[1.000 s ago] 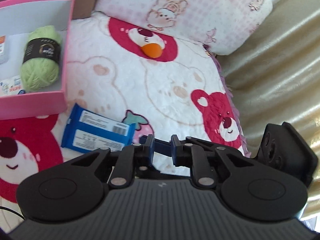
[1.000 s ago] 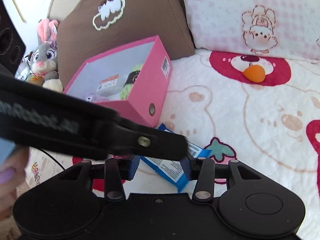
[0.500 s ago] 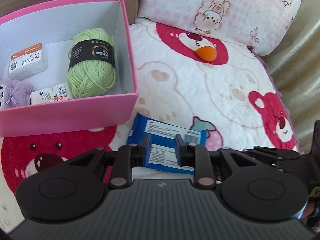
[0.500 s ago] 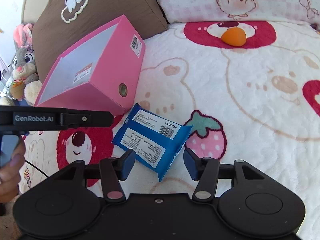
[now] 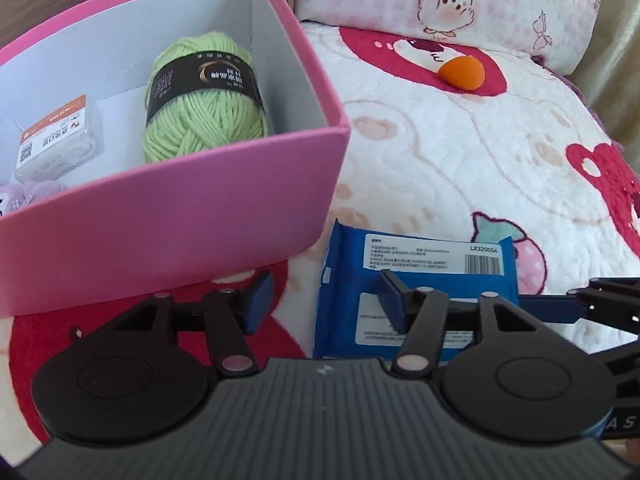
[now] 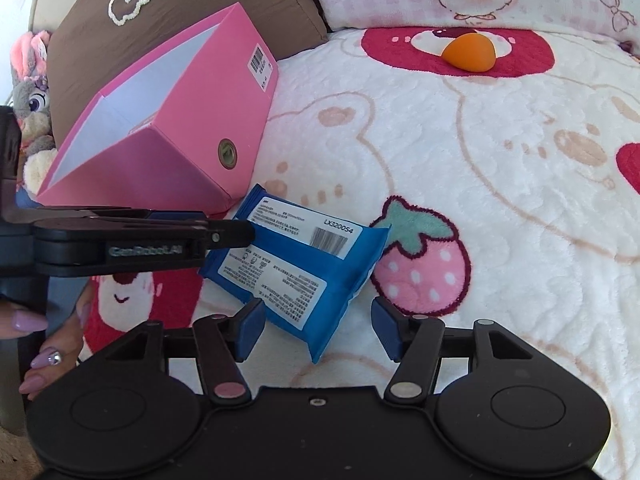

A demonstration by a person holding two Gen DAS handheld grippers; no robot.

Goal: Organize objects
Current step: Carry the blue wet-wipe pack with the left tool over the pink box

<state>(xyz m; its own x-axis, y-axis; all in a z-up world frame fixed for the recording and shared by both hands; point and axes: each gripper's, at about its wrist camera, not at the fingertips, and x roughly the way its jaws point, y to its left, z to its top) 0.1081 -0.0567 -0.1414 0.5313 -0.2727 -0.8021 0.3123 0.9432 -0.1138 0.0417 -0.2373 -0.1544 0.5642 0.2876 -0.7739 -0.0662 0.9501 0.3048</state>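
A blue wipes packet (image 5: 416, 264) (image 6: 296, 264) lies flat on the bear-print blanket, just right of an open pink box (image 5: 172, 216) (image 6: 192, 152). My left gripper (image 5: 326, 300) hangs low over the packet's left end. Its jaws are opening, one finger above the packet and one beside it, and neither pad presses. In the right wrist view that gripper (image 6: 224, 236) reaches in from the left. My right gripper (image 6: 319, 328) is opening too, with the packet's near corner between its blue pads but untouched. An orange egg-shaped sponge (image 5: 462, 74) (image 6: 470, 52) rests far back.
Inside the box are green yarn (image 5: 204, 100), a small white packet (image 5: 56, 140) and a bit of purple plush (image 5: 24, 196). A pink checked pillow (image 5: 460, 0) and a brown cushion (image 6: 192, 8) line the back. A person's hand (image 6: 36, 344) holds the left gripper.
Both grippers have come down towards the blue packet and their jaws have spread apart. The left view has swung so that the pink box fills its left half.
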